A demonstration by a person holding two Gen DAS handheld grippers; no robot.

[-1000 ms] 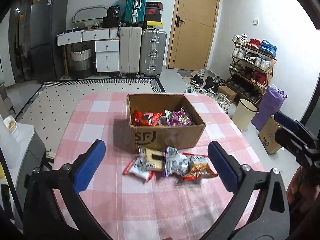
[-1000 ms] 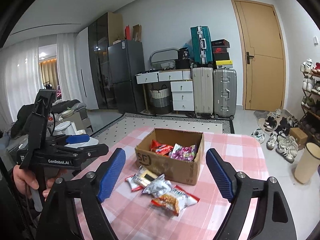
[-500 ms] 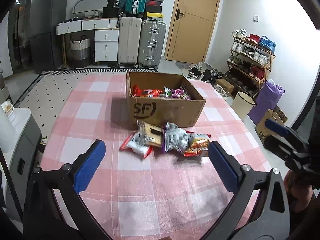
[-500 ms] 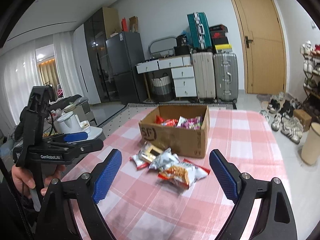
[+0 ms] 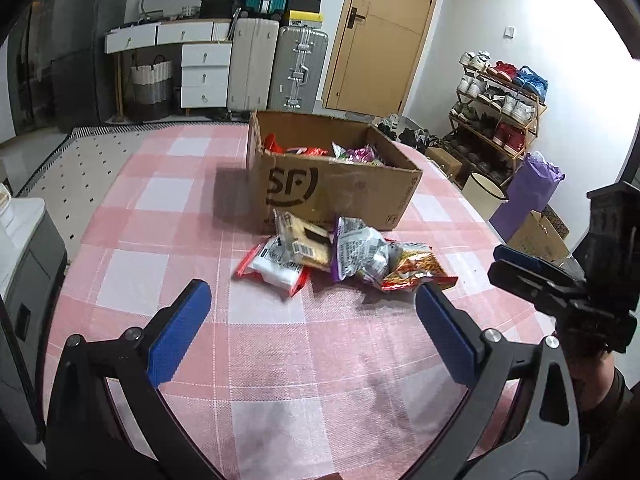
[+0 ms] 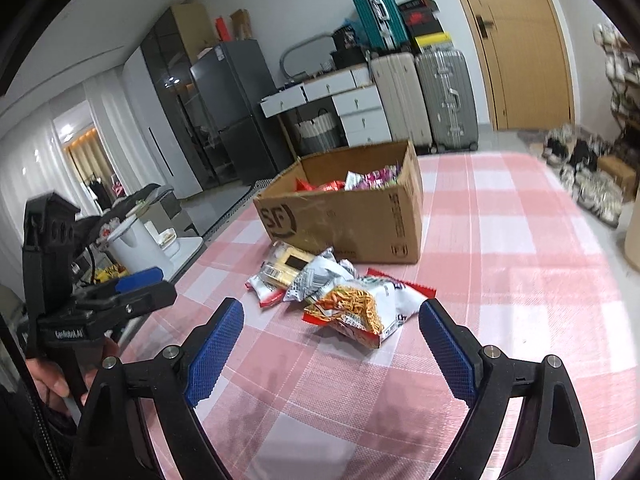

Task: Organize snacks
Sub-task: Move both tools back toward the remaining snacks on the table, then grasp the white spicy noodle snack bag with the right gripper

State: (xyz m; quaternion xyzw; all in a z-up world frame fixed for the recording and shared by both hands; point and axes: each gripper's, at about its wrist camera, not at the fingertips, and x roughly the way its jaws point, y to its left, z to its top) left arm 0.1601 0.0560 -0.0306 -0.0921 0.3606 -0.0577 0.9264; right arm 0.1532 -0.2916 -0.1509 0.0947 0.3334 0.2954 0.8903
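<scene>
Hovering wide open and empty, left gripper (image 5: 310,330) and right gripper (image 6: 330,344) face the loose snack packets (image 5: 344,256) heaped just before the cardboard box (image 5: 332,184), likely their destination.

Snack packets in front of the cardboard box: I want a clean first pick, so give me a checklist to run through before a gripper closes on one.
1. Right gripper open, nothing between its pads: ok; its jaws have just been opening.
2. Left gripper open and empty: ok.
3. Noodle packet lies nearest the right gripper, ahead of it: ok.
4. Packets separated for a single pick: not ok; the silver packet overlaps the noodle packet, and the cracker packet lies on the white packet.
5. Cardboard box open-topped with room: ok, though how full it is cannot be told.
6. Grippers apart from each other: ok.
</scene>
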